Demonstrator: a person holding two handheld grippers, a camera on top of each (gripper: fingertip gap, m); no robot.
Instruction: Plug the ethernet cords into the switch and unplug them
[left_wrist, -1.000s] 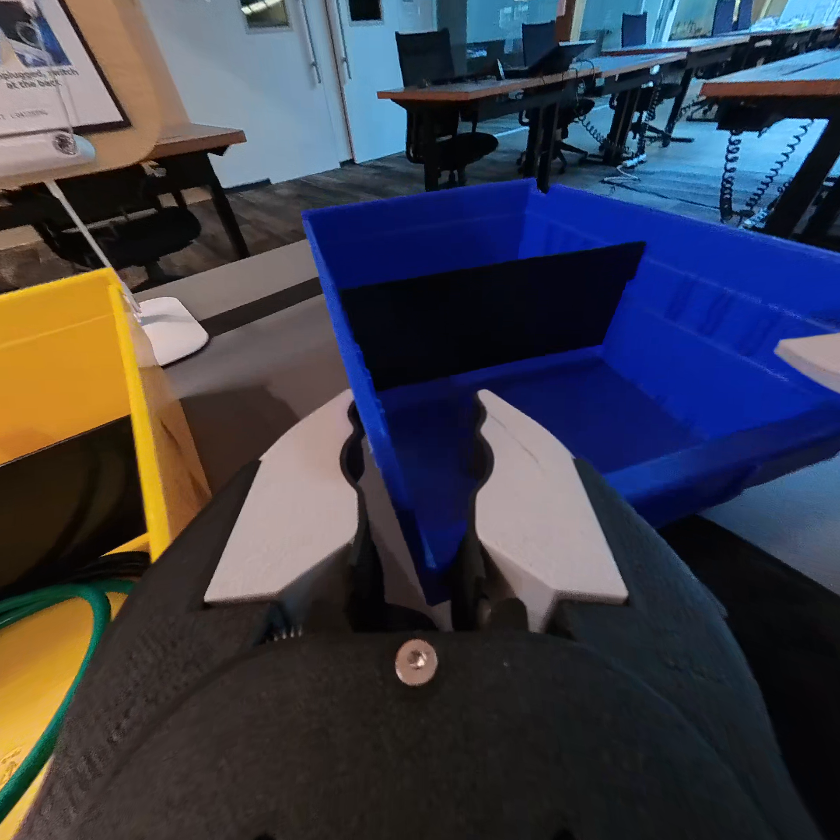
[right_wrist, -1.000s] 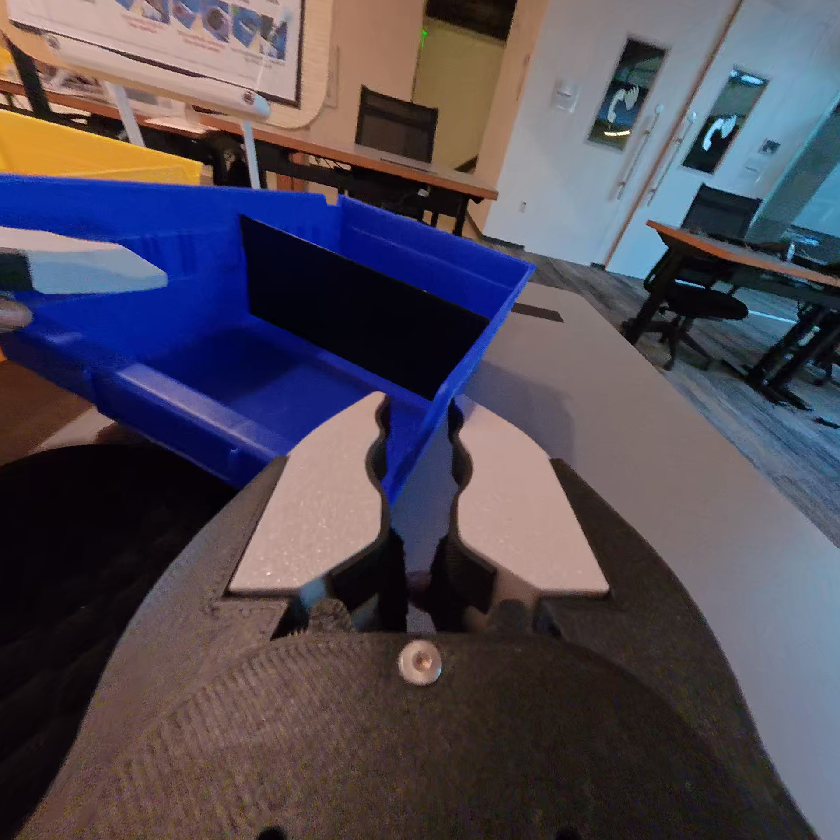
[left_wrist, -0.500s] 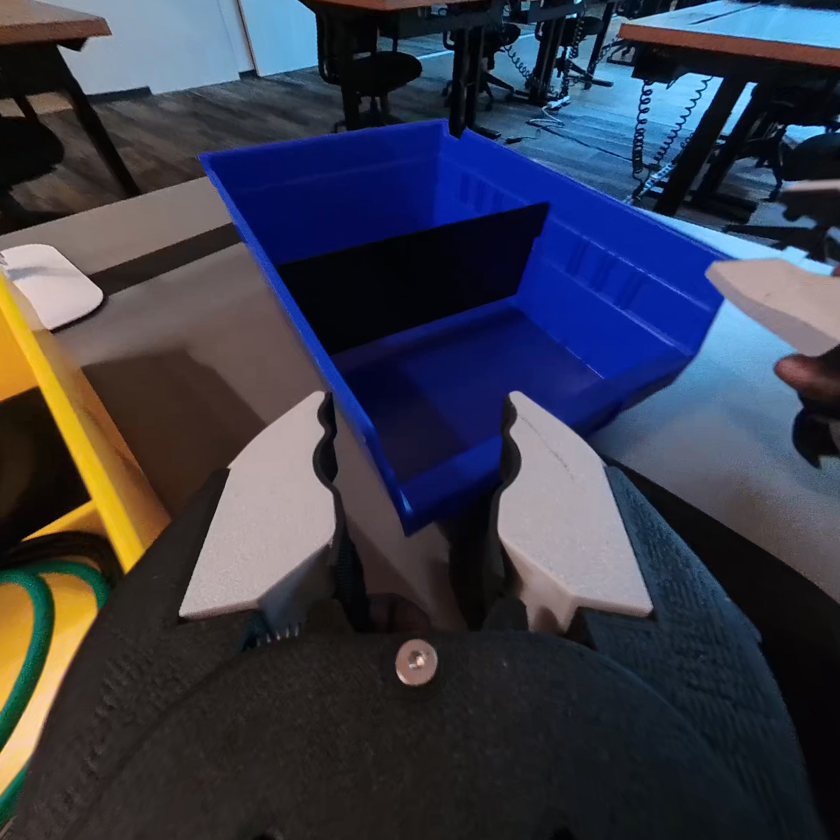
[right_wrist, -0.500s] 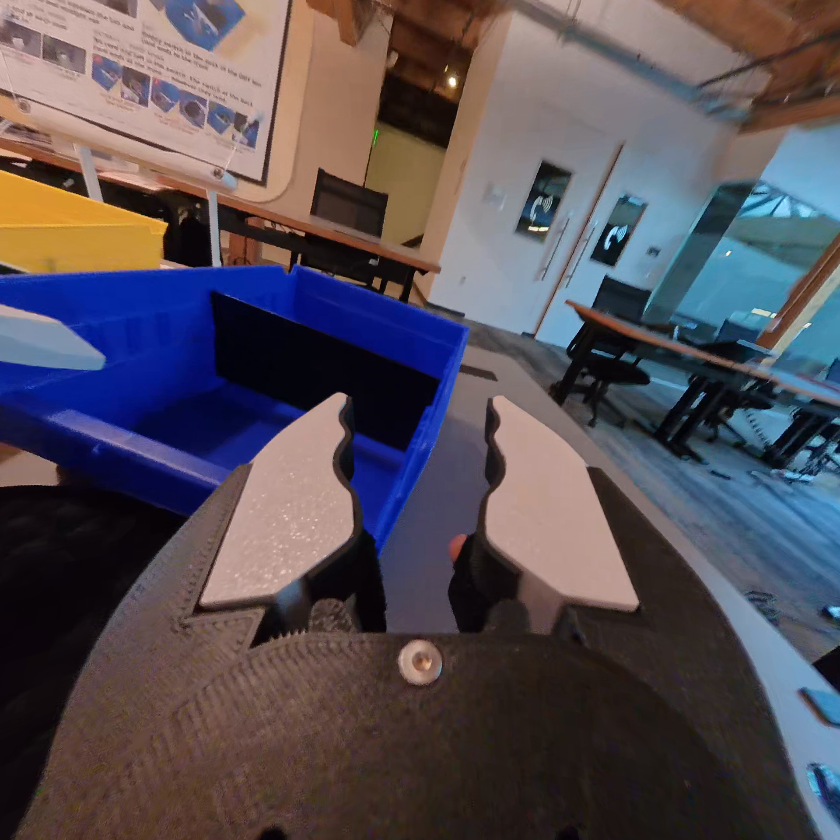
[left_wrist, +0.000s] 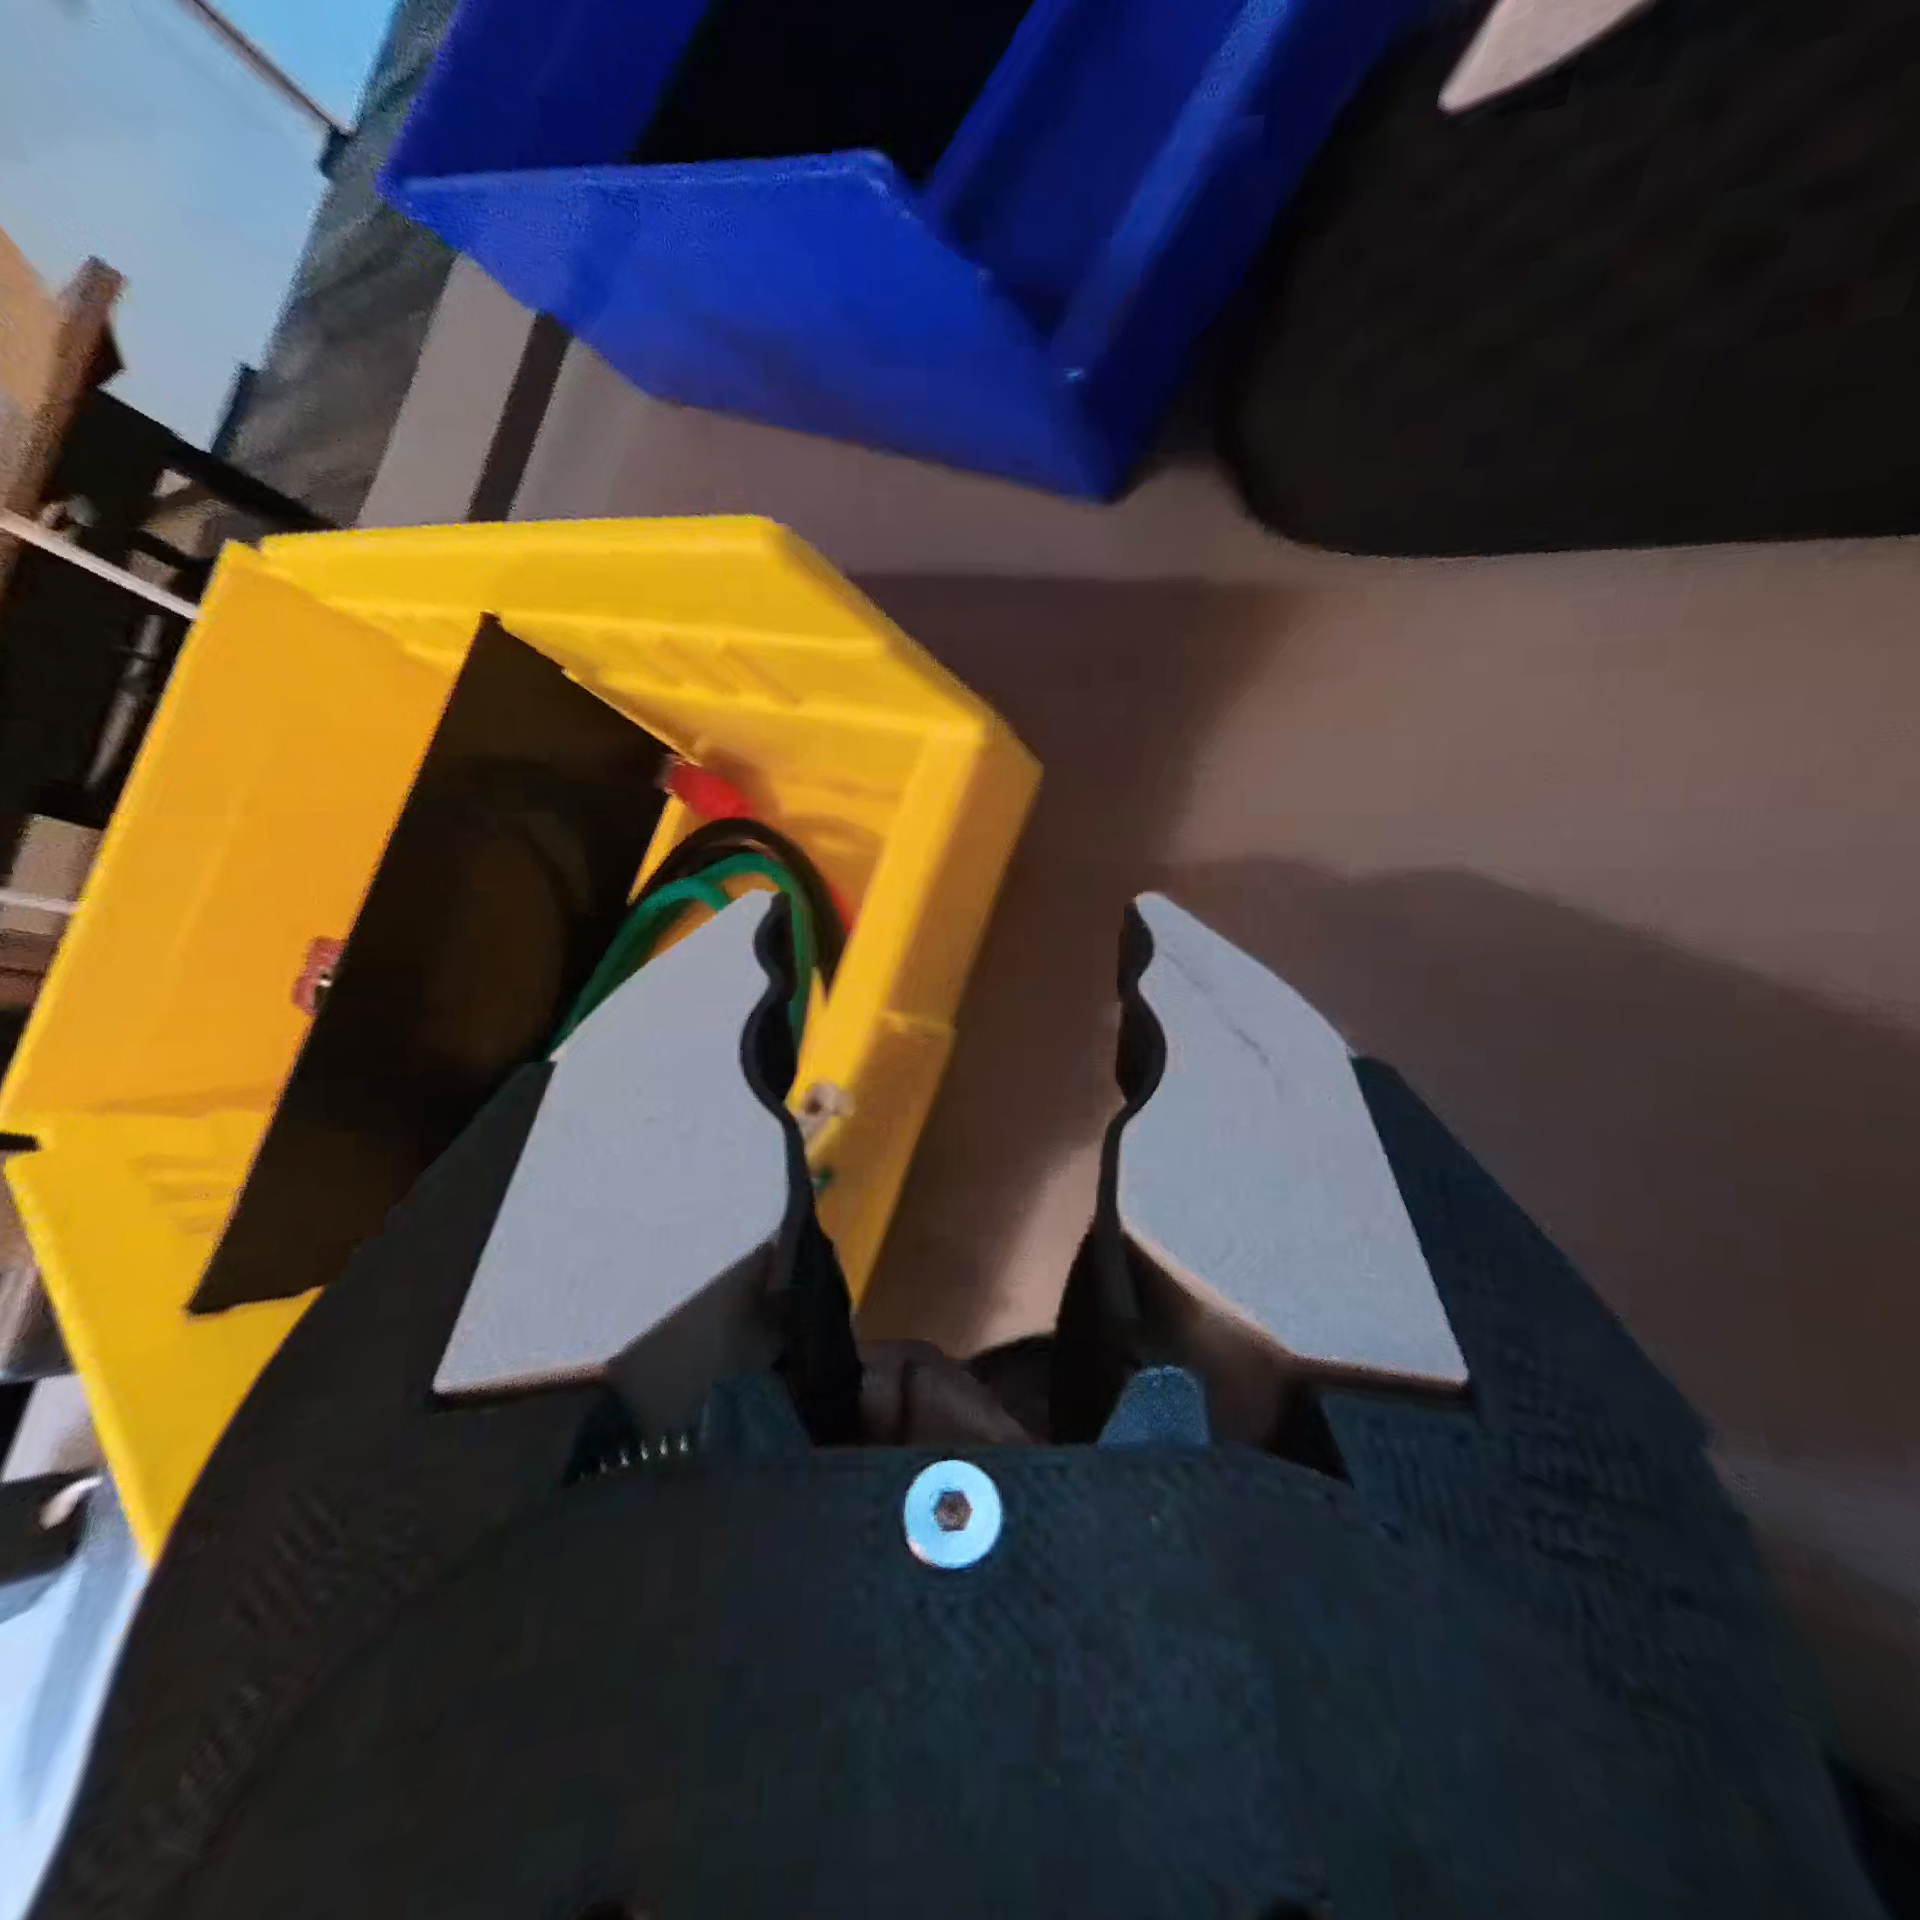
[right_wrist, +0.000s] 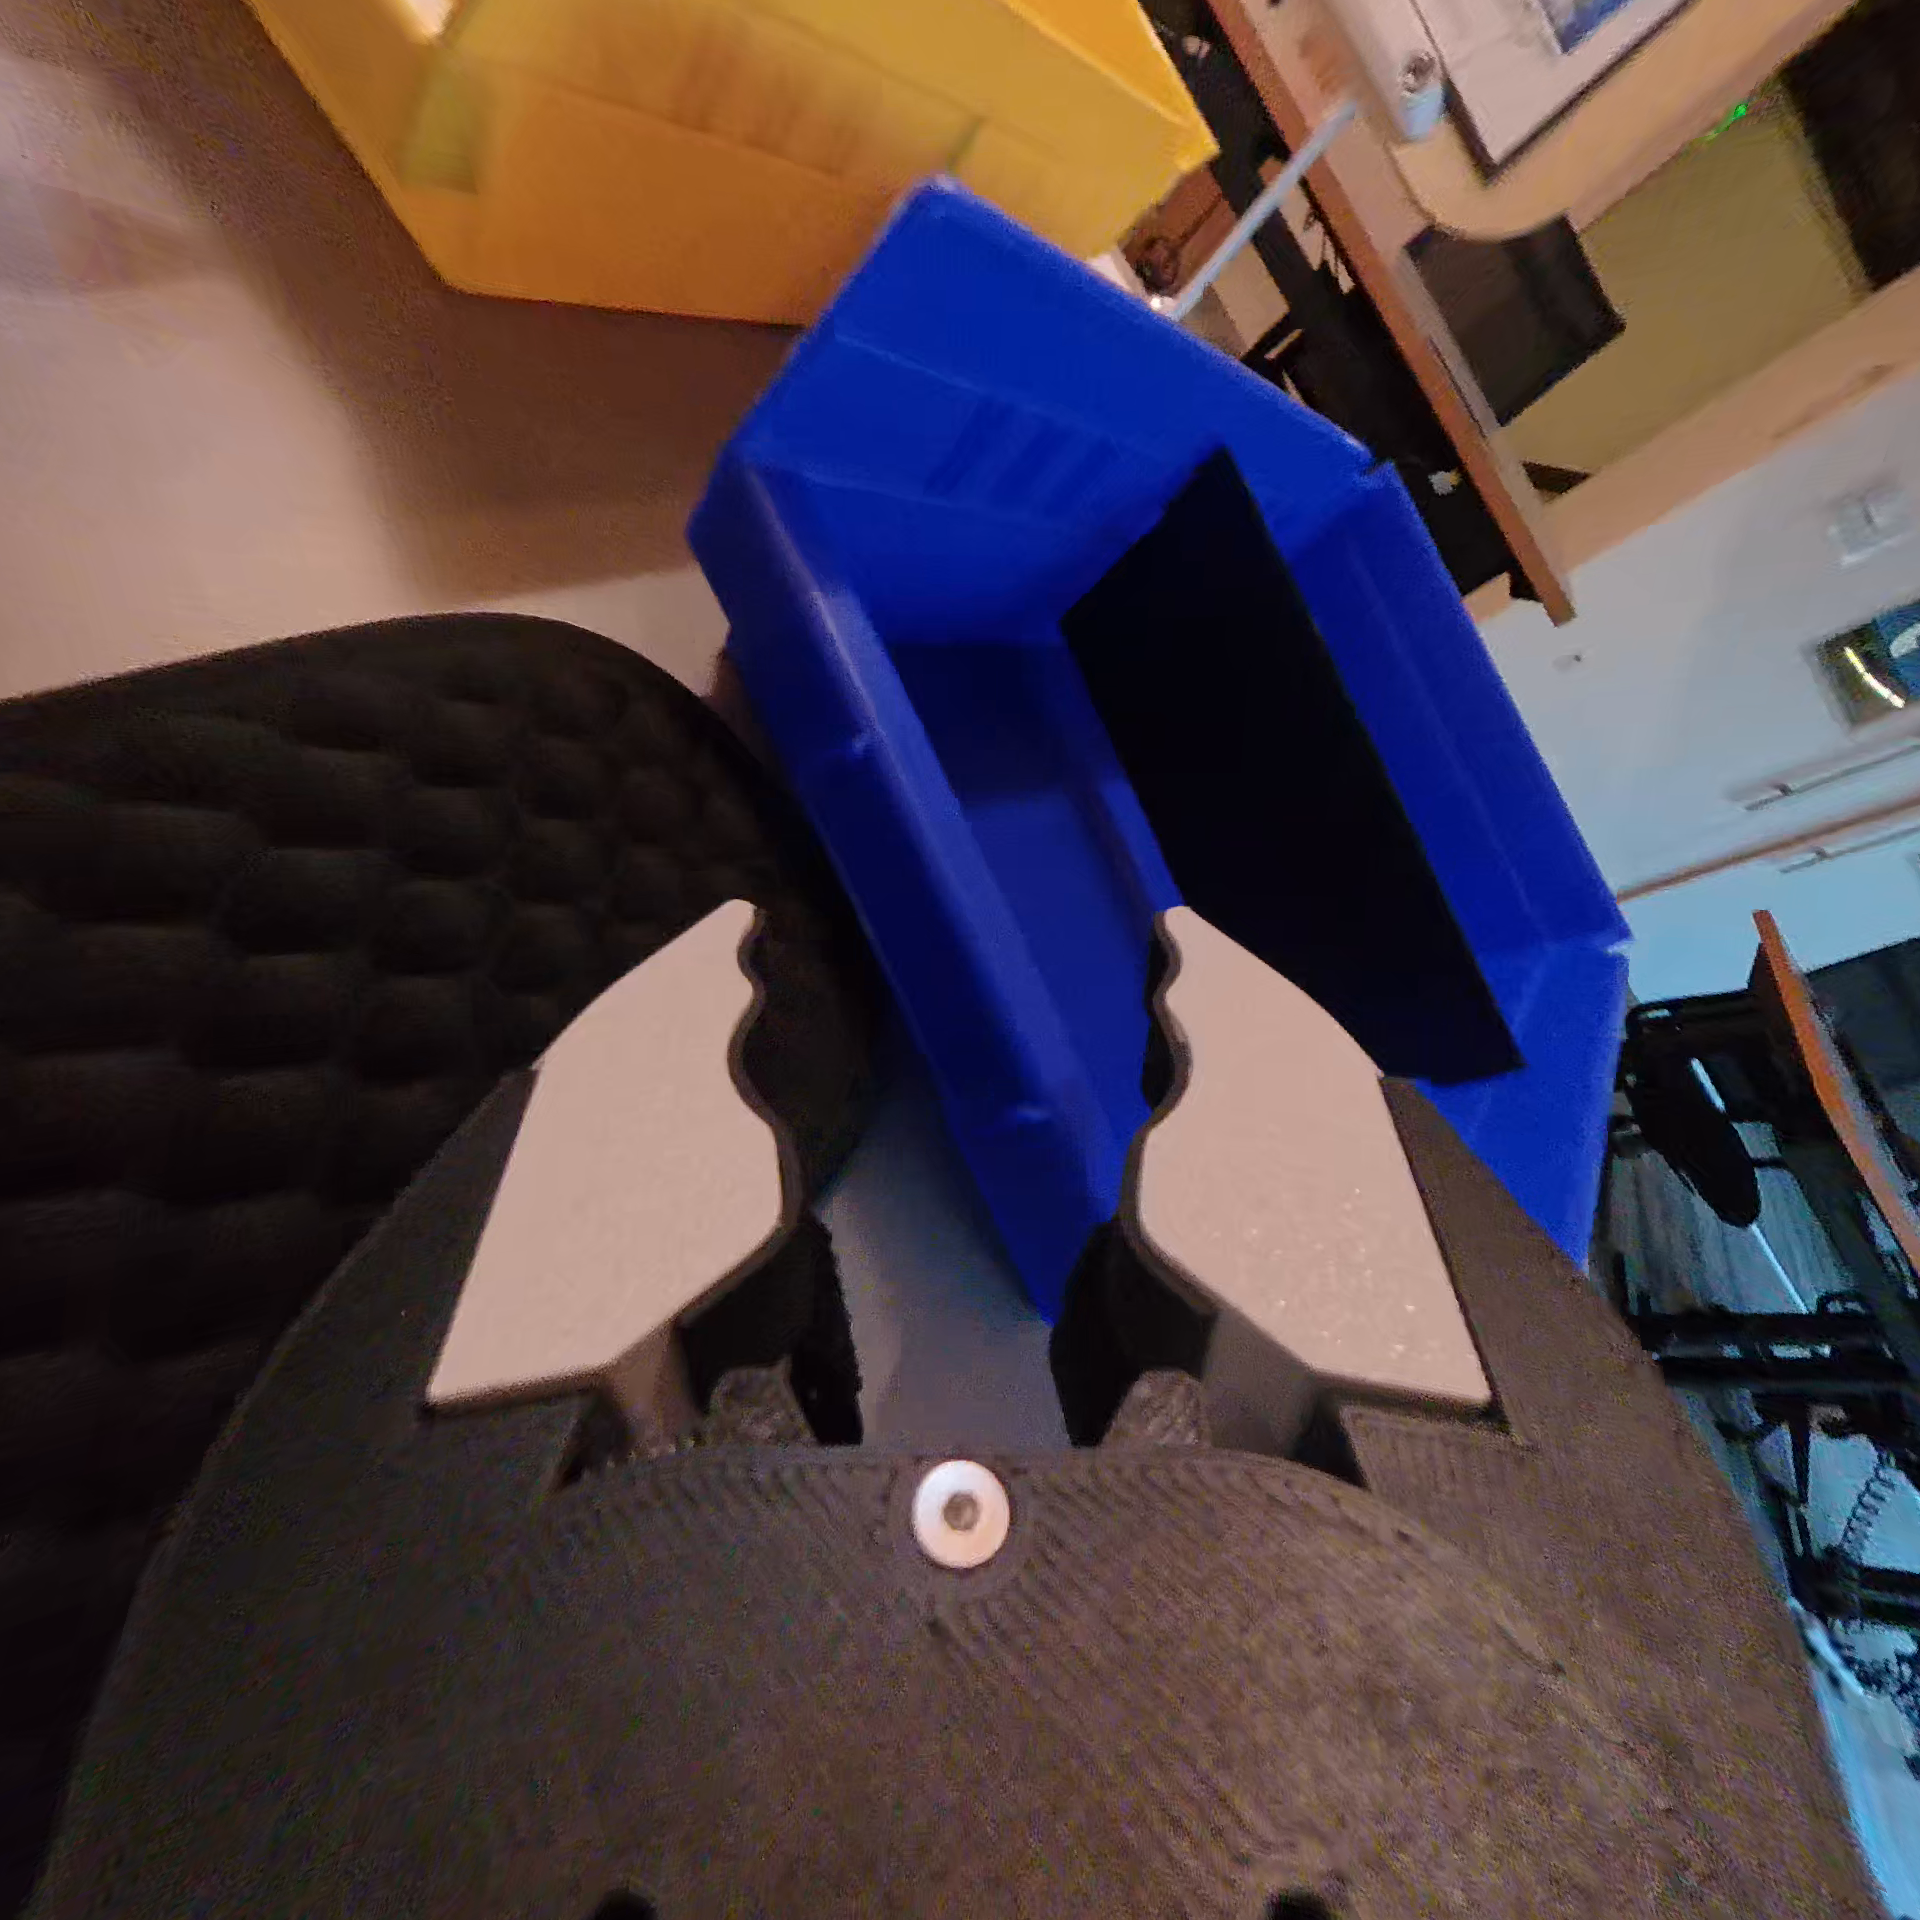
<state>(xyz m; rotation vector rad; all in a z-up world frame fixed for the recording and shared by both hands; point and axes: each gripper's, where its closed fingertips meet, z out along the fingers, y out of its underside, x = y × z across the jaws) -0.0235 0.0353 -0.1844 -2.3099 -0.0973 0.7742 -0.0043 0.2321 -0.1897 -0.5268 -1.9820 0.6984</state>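
**Both grippers spread and empty above the bins**

The grey table fills most of the left wrist view and the upper left of the right wrist view. On it, at the left of the right wrist frame, lies a black quilted mat, its edge touching or just beside the blue bin.

The blue bin sits in the centre of the right wrist view, tilted in the frame, with a black divider standing across its inside; the compartment facing the camera shows only bare blue floor. In the left wrist view the same bin occupies the top centre.

The yellow bin lies at the centre left of the left wrist view, near the blue bin but apart from it, and also holds a black divider. In its nearer compartment lie the ethernet cords: green and black loops, with a red plug end beside them against the yellow wall. The switch cannot be made out in either view.

The left gripper is released, its jaws wide apart with nothing between them, one finger overlapping the yellow bin's corner in the frame. The right gripper is likewise spread and empty, its jaws framing the blue bin's near wall.
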